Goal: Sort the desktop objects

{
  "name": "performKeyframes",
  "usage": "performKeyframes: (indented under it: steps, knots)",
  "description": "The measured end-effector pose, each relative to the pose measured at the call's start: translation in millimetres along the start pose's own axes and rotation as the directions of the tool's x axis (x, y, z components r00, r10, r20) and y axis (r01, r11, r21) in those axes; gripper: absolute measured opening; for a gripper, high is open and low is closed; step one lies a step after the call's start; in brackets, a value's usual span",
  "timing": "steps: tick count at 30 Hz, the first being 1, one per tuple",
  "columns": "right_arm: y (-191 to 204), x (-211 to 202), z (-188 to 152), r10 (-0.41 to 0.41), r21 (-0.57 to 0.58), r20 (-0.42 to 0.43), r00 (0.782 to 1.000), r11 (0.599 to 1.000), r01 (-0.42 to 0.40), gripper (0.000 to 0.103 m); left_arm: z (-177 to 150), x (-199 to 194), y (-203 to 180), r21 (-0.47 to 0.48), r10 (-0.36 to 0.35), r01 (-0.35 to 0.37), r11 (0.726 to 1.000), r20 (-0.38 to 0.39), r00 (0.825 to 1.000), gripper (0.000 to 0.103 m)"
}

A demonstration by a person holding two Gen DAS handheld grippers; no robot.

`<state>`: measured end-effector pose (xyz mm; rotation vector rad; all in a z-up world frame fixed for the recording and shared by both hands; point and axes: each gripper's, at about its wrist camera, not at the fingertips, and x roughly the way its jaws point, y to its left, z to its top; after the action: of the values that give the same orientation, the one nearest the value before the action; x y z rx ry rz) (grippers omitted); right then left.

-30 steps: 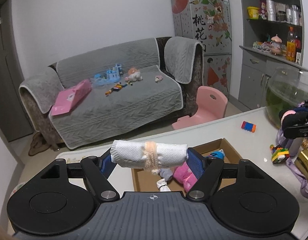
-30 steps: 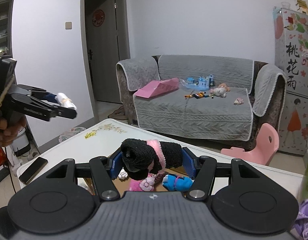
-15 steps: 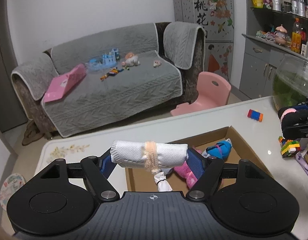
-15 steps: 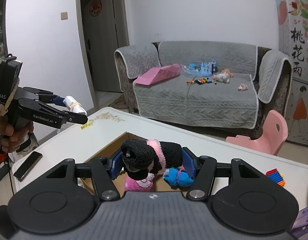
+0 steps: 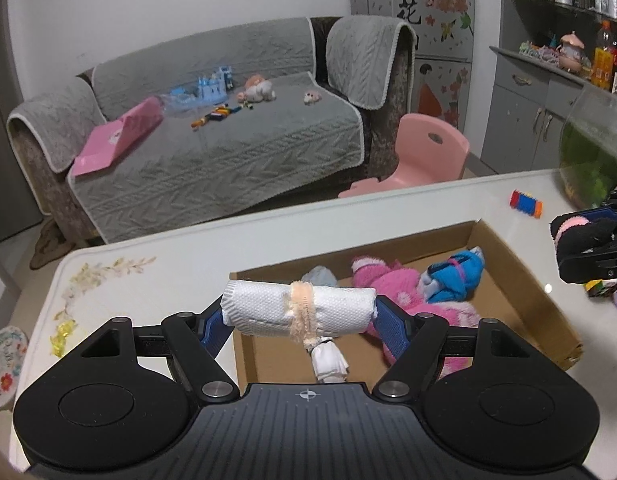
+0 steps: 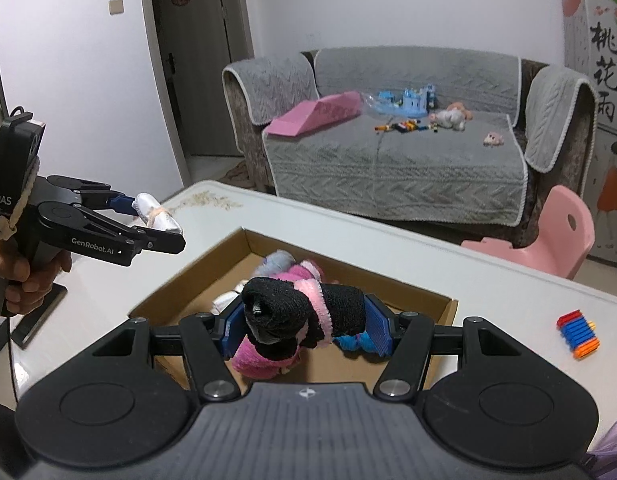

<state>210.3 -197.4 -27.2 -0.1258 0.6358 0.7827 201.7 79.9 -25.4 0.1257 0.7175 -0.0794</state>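
Note:
My left gripper (image 5: 299, 316) is shut on a rolled white sock (image 5: 264, 314) with a peach band, held crosswise above the near left corner of an open cardboard box (image 5: 524, 292). My right gripper (image 6: 304, 322) is shut on a rolled black sock (image 6: 280, 312) with a pink band, over the box's near side. Inside the box lie a pink fluffy sock bundle (image 5: 388, 280), a blue one (image 5: 460, 270) and a pale grey-blue one (image 5: 320, 276). The left gripper with its white roll (image 6: 158, 218) also shows at the left of the right wrist view.
The box (image 6: 204, 268) sits on a white table (image 5: 156, 280). A striped toy block (image 6: 578, 334) lies right of the box. A glass fishbowl (image 5: 592, 148) stands at the table's far right. A dark phone (image 6: 36, 314) lies at the left edge. Sofa and pink chair stand beyond.
Both grippers have sunk toward the box while keeping their sock rolls; more of the box's inside and the bundles in it now shows.

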Motion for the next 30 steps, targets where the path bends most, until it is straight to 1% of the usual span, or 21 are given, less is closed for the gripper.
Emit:
performKeyframes:
  steps: [8,11,14,16,19,23,26,30]
  knots:
    - [-7,23,-14,-0.005,-0.008,-0.056,0.998,1.0,0.004,0.057,-22,33,-4,0.031,0.001,0.0,1.0,-0.029,1.0,0.078]
    - [-7,27,-20,0.003,-0.033,-0.058,0.998,0.999,-0.005,0.057,-29,41,-6,0.053,0.002,-0.001,0.999,-0.035,0.999,0.078]
    - [-3,28,-26,0.0,-0.083,-0.048,0.999,0.997,-0.004,0.057,-37,49,-10,0.084,0.005,-0.001,0.996,-0.041,0.999,0.078]
    - [1,26,-29,-0.008,-0.121,-0.034,0.999,0.993,0.004,0.057,-43,54,-12,0.085,-0.004,0.008,0.996,-0.048,0.999,0.078]
    - [8,23,-32,-0.035,-0.19,-0.005,0.999,0.981,0.034,0.057,-48,60,-10,0.081,-0.009,0.014,0.997,-0.054,0.998,0.078]
    - [14,19,-36,-0.069,-0.245,0.036,0.997,0.966,0.076,0.057,-52,66,-9,0.069,-0.014,0.019,0.997,-0.064,0.998,0.078]
    - [16,19,-38,-0.078,-0.27,0.048,0.996,0.959,0.089,0.057,-55,69,-10,0.08,-0.011,0.017,0.997,-0.067,0.998,0.078]
    - [16,18,-39,-0.065,-0.28,0.059,0.996,0.957,0.079,0.057,-58,73,-12,0.091,-0.016,0.022,0.996,-0.067,0.998,0.078]
